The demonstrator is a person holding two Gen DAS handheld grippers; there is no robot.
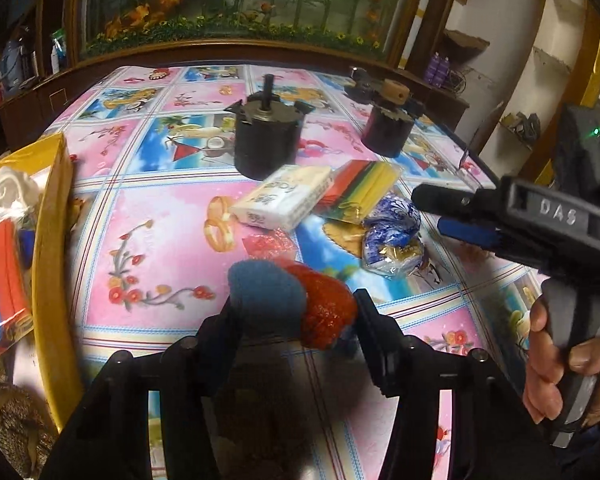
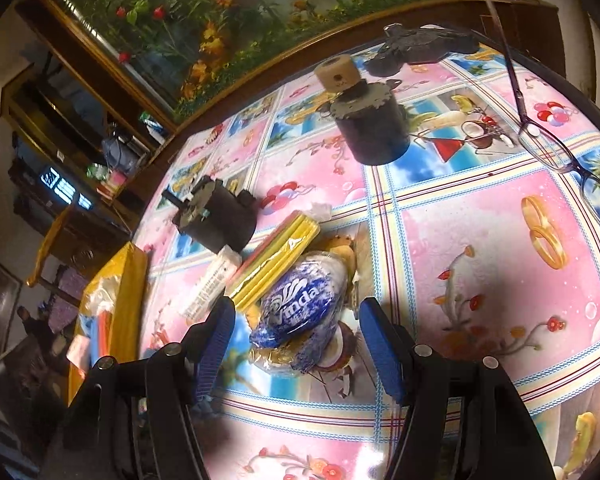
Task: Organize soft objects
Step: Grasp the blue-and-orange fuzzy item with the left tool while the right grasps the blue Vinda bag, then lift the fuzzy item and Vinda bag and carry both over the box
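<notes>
The right hand-held gripper [image 1: 432, 210] is showing a black body embossed "DAS", blue finger pads [image 2: 380, 354], silver screws and a glowing green light at upper right.

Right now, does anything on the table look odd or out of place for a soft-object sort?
Yes. Two hard black cylinder parts and a pair of glasses sit among the soft packs. The glasses lie at the table edge. The Vinda tissue pack rests crumpled and tilted against the yellow strip pack.

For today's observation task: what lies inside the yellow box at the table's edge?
The yellow box holds a wrapped pack of blue and orange strips and a white crinkled bag. Anything beneath them is covered.
</notes>
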